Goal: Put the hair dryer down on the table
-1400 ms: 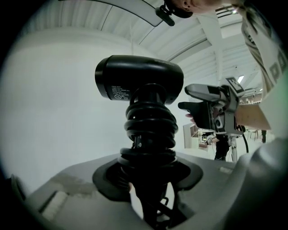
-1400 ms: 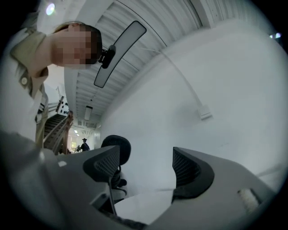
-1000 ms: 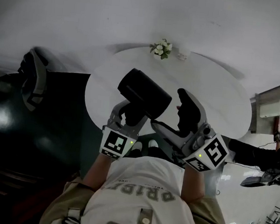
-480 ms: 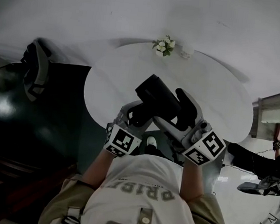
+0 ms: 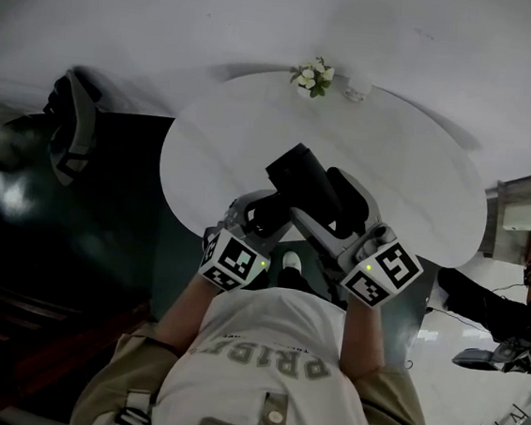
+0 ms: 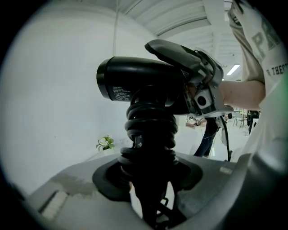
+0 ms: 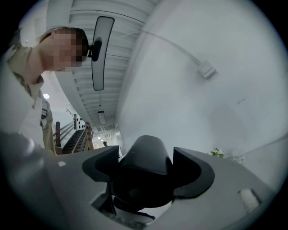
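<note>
The black hair dryer [image 5: 305,176] hangs over the near edge of the round white table [image 5: 412,166]. My left gripper [image 5: 261,211] is shut on its handle, which has the cord coiled around it [image 6: 150,130]. My right gripper [image 5: 327,209] reaches in from the right and straddles the rear of the barrel. In the right gripper view the dryer's black body [image 7: 144,179] fills the gap, and both pads lie against it. The right jaws have just been closing on it. In the left gripper view the right gripper [image 6: 198,76] sits on the barrel [image 6: 135,83].
A small pot of white flowers [image 5: 311,75] and a small white object [image 5: 356,92] stand at the table's far edge. A dark chair [image 5: 71,135] stands left of the table. The person's shoes [image 5: 289,261] show below the near edge.
Both grippers and the hair dryer have come down toward the table. The right gripper has moved from beside the barrel to around it, and its jaws have narrowed.
</note>
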`<state>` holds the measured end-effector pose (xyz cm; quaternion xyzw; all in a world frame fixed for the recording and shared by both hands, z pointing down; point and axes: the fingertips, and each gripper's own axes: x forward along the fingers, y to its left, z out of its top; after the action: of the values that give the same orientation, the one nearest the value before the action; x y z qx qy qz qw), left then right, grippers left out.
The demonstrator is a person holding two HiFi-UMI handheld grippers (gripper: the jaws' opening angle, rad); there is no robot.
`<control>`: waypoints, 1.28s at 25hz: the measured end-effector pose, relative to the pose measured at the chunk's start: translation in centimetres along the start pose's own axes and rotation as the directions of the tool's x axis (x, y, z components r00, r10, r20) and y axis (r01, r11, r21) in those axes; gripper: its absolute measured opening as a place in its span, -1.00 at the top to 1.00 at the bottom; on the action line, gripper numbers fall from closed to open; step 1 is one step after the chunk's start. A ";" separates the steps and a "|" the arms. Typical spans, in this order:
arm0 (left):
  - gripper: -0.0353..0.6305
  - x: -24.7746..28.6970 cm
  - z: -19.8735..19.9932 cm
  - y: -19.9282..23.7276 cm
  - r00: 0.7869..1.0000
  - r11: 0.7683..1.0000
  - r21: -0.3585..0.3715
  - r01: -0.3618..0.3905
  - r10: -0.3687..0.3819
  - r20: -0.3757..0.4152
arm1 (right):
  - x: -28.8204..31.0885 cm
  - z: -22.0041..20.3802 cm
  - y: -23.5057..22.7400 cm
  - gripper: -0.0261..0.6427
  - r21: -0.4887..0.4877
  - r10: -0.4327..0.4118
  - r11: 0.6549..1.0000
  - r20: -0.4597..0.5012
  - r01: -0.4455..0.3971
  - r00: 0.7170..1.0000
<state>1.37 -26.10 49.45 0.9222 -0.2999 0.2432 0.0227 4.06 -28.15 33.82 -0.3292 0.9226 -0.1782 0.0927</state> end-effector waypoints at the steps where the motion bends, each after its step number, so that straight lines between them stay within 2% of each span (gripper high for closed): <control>1: 0.22 0.1 -0.2 0.0 1.000 1.000 0.007 0.002 -0.002 -0.010 | 0.0 -0.2 -0.2 -0.19 0.008 -0.003 1.000 -0.003 0.003 1.000; 8: 0.22 1.2 -1.9 0.2 0.994 0.998 0.034 0.051 -0.047 -0.101 | -0.1 -2.1 -2.5 -0.20 0.094 -0.053 0.994 -0.021 0.055 0.998; 14: 0.22 2.6 -4.9 0.2 0.976 0.995 0.020 0.100 -0.094 -0.198 | 0.1 -5.3 -5.1 -0.20 0.198 -0.067 0.977 -0.065 0.079 0.996; 22: 0.22 4.5 -9.4 0.0 0.927 0.984 0.003 0.177 -0.166 -0.337 | 0.1 -10.3 -8.6 -0.20 0.332 -0.088 0.935 -0.125 0.125 0.988; 32: 0.22 7.0 -14.1 -1.0 0.866 0.971 -0.049 0.234 -0.231 -0.443 | -0.2 -15.8 -12.0 -0.20 0.401 -0.085 0.898 -0.248 0.182 0.965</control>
<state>0.74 -26.48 65.18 0.8712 -0.1725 0.4445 0.1171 6.56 -32.43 53.06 -0.3421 0.8422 -0.4144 0.0441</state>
